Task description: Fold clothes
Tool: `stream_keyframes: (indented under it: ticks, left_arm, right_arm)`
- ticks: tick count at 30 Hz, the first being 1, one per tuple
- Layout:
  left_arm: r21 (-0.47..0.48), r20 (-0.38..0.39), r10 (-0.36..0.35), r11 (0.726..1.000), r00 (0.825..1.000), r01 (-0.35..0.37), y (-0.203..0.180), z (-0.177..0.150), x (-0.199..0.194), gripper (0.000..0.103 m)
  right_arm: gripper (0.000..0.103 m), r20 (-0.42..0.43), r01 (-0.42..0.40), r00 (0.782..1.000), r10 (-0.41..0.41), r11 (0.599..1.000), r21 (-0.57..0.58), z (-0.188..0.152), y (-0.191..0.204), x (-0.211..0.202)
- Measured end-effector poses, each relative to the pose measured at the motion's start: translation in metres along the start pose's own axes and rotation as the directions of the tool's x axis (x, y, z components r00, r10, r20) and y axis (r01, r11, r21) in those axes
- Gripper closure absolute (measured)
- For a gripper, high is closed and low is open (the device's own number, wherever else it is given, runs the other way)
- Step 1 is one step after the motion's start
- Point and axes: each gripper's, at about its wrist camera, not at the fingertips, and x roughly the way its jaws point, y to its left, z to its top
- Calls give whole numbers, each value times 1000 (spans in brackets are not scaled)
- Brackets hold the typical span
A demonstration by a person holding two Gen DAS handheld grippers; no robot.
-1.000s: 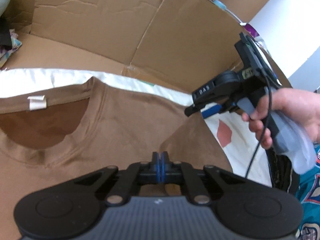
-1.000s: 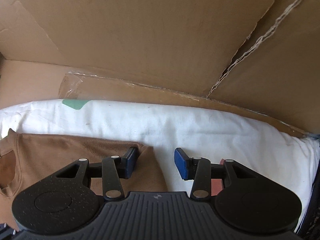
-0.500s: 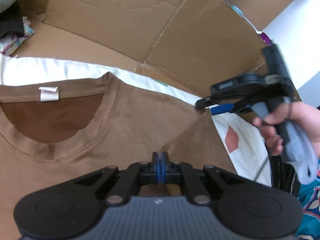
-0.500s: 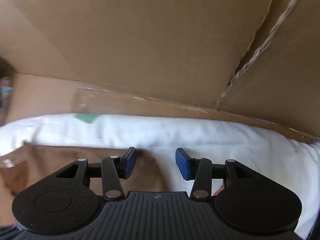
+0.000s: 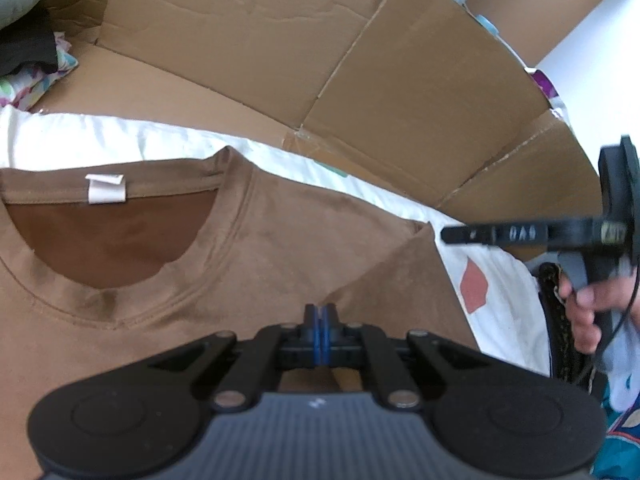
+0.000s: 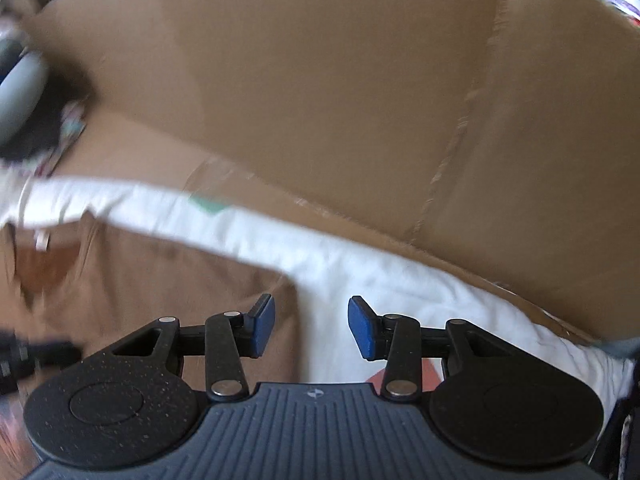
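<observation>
Folding should start from the sleeve at 3 o'clock of the brown T-shirt (image 5: pixel 280 248), which lies flat on the white sheet (image 5: pixel 496 280). Left gripper (image 5: pixel 320 314) fingers are pressed together with no cloth seen between them; right gripper (image 6: pixel 311 322) fingers have just narrowed a little yet stand apart and empty above the sleeve edge — pinch one layer only.

Home: white bedsheet (image 5: pixel 120 140), cardboard (image 5: pixel 280 40)

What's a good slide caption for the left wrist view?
Closed left gripper over a brown T-shirt on white cloth, right gripper alongside.

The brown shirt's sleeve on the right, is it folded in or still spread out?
Folded in. On the brown shirt, the sleeve lies doubled over the body, its edge running diagonally.
</observation>
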Motion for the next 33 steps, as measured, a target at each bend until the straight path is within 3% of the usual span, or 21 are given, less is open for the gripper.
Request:
stream_keyframes:
  ticks: [3, 11, 15, 25, 33]
  left_arm:
    - [-2, 4, 1, 1000, 1000, -1, 1, -1, -1, 101]
    - [-19, -23, 39, 999, 999, -39, 4, -2, 1, 101]
    - [-22, -27, 41, 999, 999, -42, 6, -1, 4, 101]
    - [-45, -60, 77, 996, 995, -80, 11, 0, 19, 101]
    - [-129, -60, 72, 988, 996, -80, 15, -1, 16, 97]
  right_arm:
    - [59, -6, 39, 999, -40, 993, -111, -11, 14, 5]
    - [71, -15, 48, 999, -50, 991, -127, -7, 23, 22]
    - [71, -18, 68, 997, -72, 984, -165, -4, 33, 28]
    - [71, -28, 69, 997, -71, 996, -54, 4, 25, 45]
    - [56, -37, 35, 999, -34, 999, 27, 5, 6, 43]
